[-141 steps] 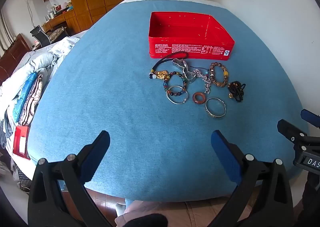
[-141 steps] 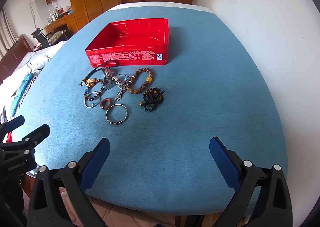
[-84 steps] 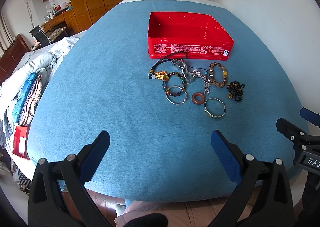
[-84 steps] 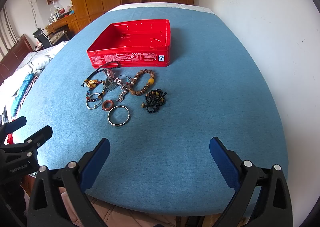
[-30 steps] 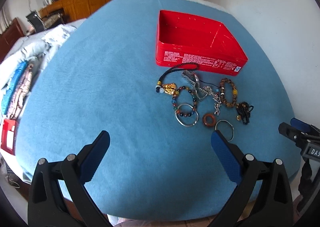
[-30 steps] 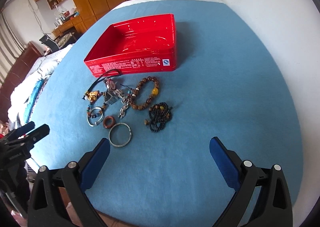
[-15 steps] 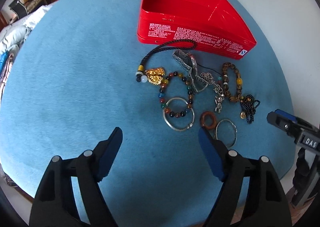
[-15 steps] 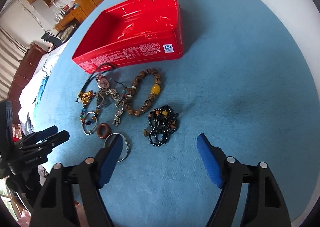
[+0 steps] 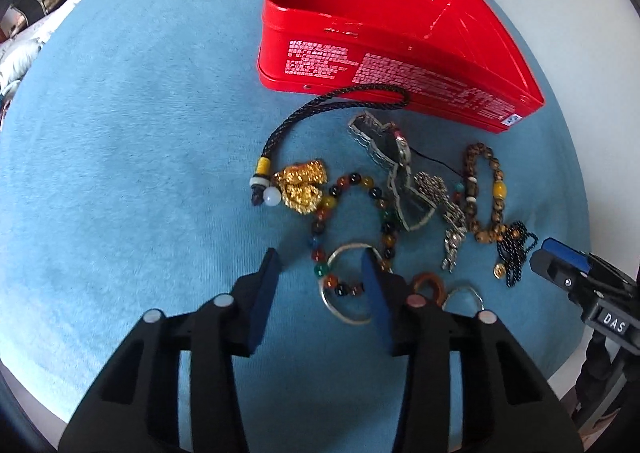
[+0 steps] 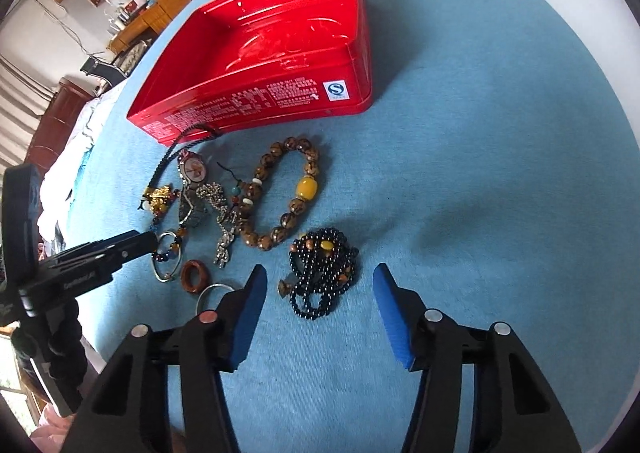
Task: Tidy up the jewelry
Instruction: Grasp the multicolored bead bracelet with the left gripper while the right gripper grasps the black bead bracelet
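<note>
Jewelry lies in a loose cluster on the blue cloth (image 9: 120, 133), directly in front of the red tin (image 9: 384, 33), which sits at 12 o'clock of the cluster with nothing visible inside. Left wrist view: the left gripper (image 9: 322, 269) is released, its jaws apart over the near-left rim of the silver bangle (image 9: 344, 285), which overlaps the multicolour bead bracelet (image 9: 352, 221); neither pad is seen touching them. At 10 o'clock of that bracelet rests a gold charm (image 9: 302, 185) on a black cord (image 9: 340, 101) whose loop reaches the tin's front wall. A metal watch (image 9: 396, 169) lies at 1 o'clock, a brown ring (image 9: 428, 283) at 4 o'clock. Right wrist view: the right gripper (image 10: 318, 285) is released, jaws spread either side of the black bead strand (image 10: 324, 265), which lies heaped between them, untouched. The brown bead bracelet (image 10: 284, 197) with one yellow bead lies at 11 o'clock of the strand, just beside it
</note>
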